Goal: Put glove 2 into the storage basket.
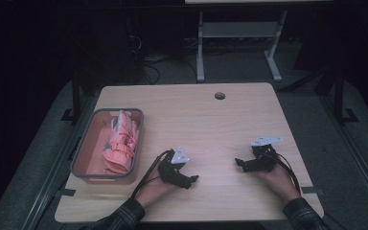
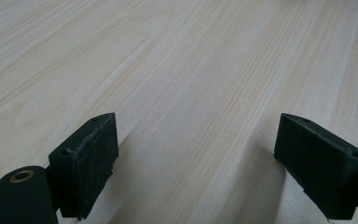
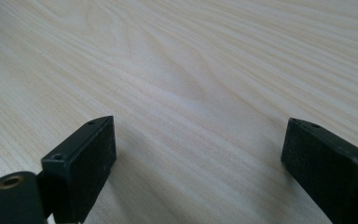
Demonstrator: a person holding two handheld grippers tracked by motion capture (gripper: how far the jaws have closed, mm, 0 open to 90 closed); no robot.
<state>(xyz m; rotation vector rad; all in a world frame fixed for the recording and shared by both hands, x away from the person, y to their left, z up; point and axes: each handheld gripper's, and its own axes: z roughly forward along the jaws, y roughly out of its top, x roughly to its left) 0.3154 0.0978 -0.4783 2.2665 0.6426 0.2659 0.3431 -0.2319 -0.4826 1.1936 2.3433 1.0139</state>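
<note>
left gripper [image 1: 191, 179] wide, empty, low on table [image 1: 211, 124] at 7 o'clock | right gripper [image 1: 238, 163] wide, empty, at 5 o'clock | pink cloth [image 1: 120, 143] in grey bin [image 1: 84, 148] at 9 o'clock, beside left gripper

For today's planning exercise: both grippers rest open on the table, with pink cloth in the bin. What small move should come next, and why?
Probably swing the left gripper toward the pink cloth in the bin: it is nearer and open.
</note>
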